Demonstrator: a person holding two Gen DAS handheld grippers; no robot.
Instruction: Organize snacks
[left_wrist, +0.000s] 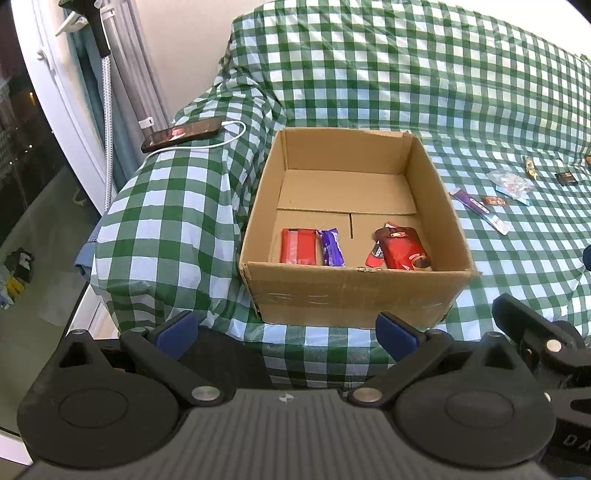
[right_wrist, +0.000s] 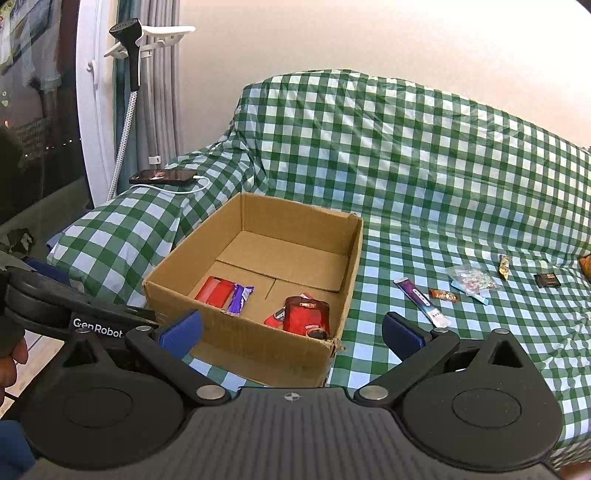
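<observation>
Snacks (right_wrist: 424, 301) scattered on green-checked sofa cover (right_wrist: 424, 166); cardboard box (left_wrist: 354, 291) alongside; both grippers (left_wrist: 291, 332) (right_wrist: 291, 334) released, empty.

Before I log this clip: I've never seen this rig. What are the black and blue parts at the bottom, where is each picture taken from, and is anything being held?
Each picture comes from a camera on a handheld gripper, looking along its two blue-padded fingers. The left gripper and right gripper are both open and hold nothing. Ahead, on a green checked cloth, stands an open cardboard box with a red packet, a purple bar and a red pouch inside. More snacks lie loose to its right, among them a long purple stick. A phone charges on the armrest.
</observation>
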